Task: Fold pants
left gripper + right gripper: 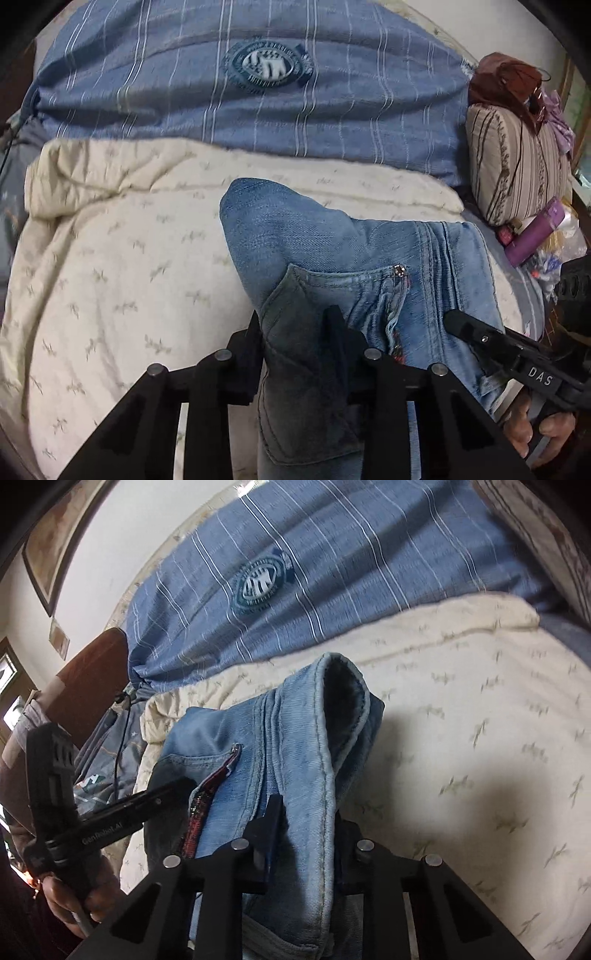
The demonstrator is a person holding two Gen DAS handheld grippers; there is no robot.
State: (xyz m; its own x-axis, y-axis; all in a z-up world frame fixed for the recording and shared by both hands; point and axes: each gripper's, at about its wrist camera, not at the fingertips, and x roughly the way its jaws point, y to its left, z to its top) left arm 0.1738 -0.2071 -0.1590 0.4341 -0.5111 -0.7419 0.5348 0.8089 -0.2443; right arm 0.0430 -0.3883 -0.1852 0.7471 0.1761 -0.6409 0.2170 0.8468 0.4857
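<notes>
Step in hand, as judged: lifting the jeans (369,258) clear of the cream quilt (110,277) before laying a fold. To do it well, raise both ends evenly, keep the denim taut between the grips, and keep the pocket side from twisting.

Left gripper (299,332) is clamped on the pocket panel, pointing steeply down toward 12 o'clock. Right gripper (306,827) is pinched on the seamed edge, tilted down likewise. The jeans drape from both grips above the quilt; the blue striped cover (258,110) lies at 12 o'clock.
</notes>
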